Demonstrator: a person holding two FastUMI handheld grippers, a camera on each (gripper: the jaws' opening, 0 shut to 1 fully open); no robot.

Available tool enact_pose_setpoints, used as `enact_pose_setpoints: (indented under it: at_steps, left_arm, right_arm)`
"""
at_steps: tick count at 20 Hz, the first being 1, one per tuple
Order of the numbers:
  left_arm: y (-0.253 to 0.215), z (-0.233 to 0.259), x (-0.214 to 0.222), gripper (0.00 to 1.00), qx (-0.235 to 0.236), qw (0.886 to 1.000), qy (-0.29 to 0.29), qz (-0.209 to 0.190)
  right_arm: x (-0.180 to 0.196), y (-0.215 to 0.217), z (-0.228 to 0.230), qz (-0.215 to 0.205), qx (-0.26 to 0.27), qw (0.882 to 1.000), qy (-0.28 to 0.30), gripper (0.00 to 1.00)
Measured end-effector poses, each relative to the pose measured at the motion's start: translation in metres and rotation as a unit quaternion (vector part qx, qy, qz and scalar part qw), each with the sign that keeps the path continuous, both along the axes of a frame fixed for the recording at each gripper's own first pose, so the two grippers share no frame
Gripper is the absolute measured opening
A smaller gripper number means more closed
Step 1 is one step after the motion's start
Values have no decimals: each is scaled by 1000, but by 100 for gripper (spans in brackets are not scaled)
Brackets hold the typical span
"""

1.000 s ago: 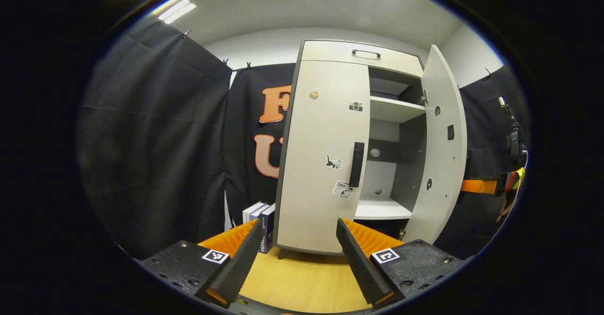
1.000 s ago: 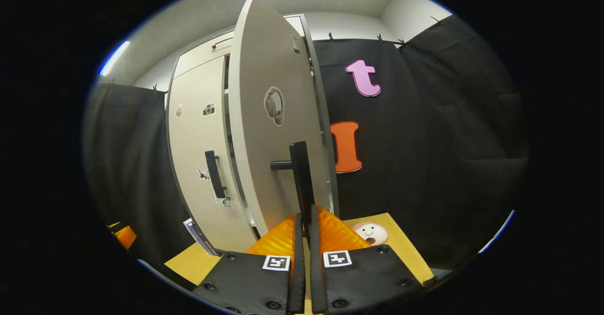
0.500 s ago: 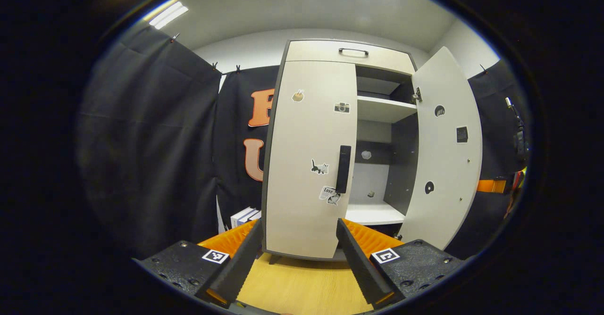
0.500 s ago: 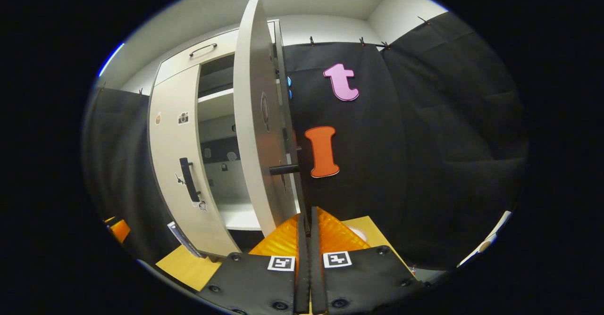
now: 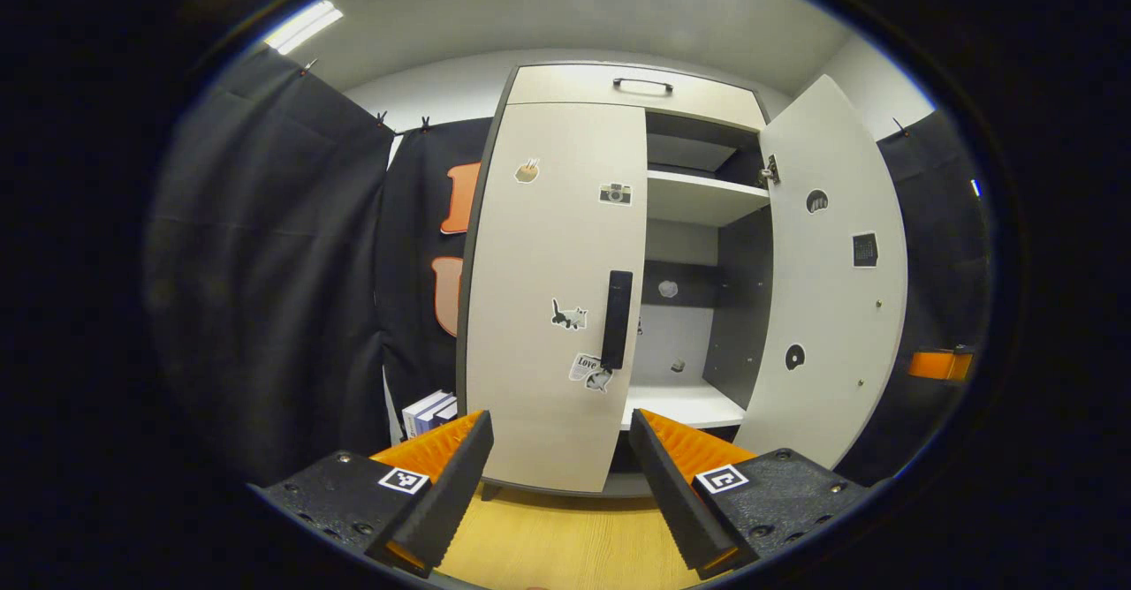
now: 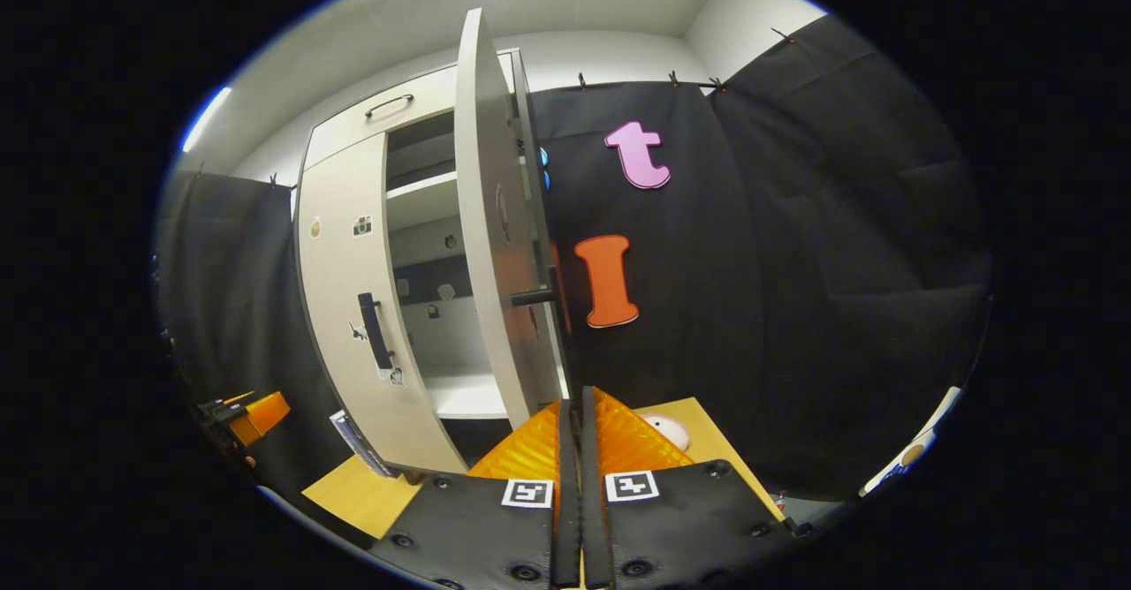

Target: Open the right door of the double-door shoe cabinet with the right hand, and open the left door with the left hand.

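Observation:
The white double-door shoe cabinet (image 5: 574, 86) stands straight ahead in the left gripper view. Its left door (image 5: 548, 245) is closed, with a dark vertical handle (image 5: 616, 319) at its inner edge. My left gripper (image 5: 559, 419) is open and hangs short of that door, touching nothing. The right door (image 5: 835, 281) is swung wide, baring the shelves (image 5: 698, 206). In the right gripper view that door (image 6: 495, 245) is nearly edge-on. My right gripper (image 6: 574, 396) is shut on the lower end of its handle (image 6: 533, 297).
The cabinet rests on a wooden surface (image 5: 565, 546). A few books (image 5: 430, 412) lean at its left foot. A small round plush (image 6: 664, 431) lies to the right of the open door. Black cloth walls close in both sides. A top drawer pull (image 5: 642, 85) sits above the doors.
The right door has swung from partly open to wide open with my right gripper on its handle. The cabinet has slid leftward in the left gripper view; that gripper stays open.

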State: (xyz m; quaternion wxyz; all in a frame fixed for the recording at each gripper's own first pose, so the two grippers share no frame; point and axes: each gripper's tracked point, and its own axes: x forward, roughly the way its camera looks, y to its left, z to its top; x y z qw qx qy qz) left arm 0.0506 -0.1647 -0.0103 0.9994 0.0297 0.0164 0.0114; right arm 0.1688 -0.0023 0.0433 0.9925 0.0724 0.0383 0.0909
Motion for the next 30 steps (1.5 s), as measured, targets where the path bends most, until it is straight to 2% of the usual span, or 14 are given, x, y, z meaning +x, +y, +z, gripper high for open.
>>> enact_pose_setpoints:
  at_steps: [1, 2, 3, 4, 5, 6, 8, 9, 10, 12, 18, 20, 21, 30]
  left_arm:
    - [-2, 3, 5, 95, 3, 1000, -3, -1]
    - [-4, 6, 11, 94, 7, 1000, -8, -2]
    - [-8, 8, 18, 95, 10, 1000, -10, -5]
    - [-12, 7, 24, 95, 10, 1000, -9, -9]
    - [-15, 8, 31, 95, 8, 1000, -11, -13]
    - [-19, 9, 39, 92, 7, 1000, -13, -18]
    - [-24, 10, 58, 95, 6, 1000, -15, -23]
    - [-25, 9, 66, 95, 6, 1000, -14, -22]
    - [-25, 9, 75, 95, 5, 1000, -13, -20]
    - [-29, 10, 94, 95, -4, 1000, -11, -23]
    - [-40, 19, 148, 94, -13, 999, -12, -33]
    - [-44, 18, 168, 95, -8, 999, -11, -40]
    - [-47, 16, 176, 95, -8, 999, -10, -44]
    - [-58, 0, 234, 88, 23, 998, 18, -50]
  right_arm:
    - [2, -4, -2, -6, -2, 1000, -1, 9]
    - [-7, -6, -1, -10, -5, 1000, -2, 21]
    - [-6, -11, -1, -14, -11, 1000, -3, 17]
    - [-8, -16, -1, -21, -16, 1000, -5, 35]
    - [-10, -19, -1, -26, -20, 999, -7, 35]
    - [-12, -19, -1, -27, -23, 999, -8, 49]
    - [-18, -25, -1, -30, -30, 999, -11, 55]
    - [-20, -28, -2, -35, -34, 999, -11, 65]
    - [-21, -31, -3, -36, -37, 999, -10, 59]
    - [-25, -36, -5, -41, -36, 998, -6, 63]
    - [-30, -57, -11, -76, -23, 997, 7, 91]
    - [-28, -63, -13, -84, -18, 996, 10, 89]
    - [-28, -65, -14, -89, -16, 996, 12, 99]
    - [-29, -78, -21, -114, -7, 993, 25, 99]
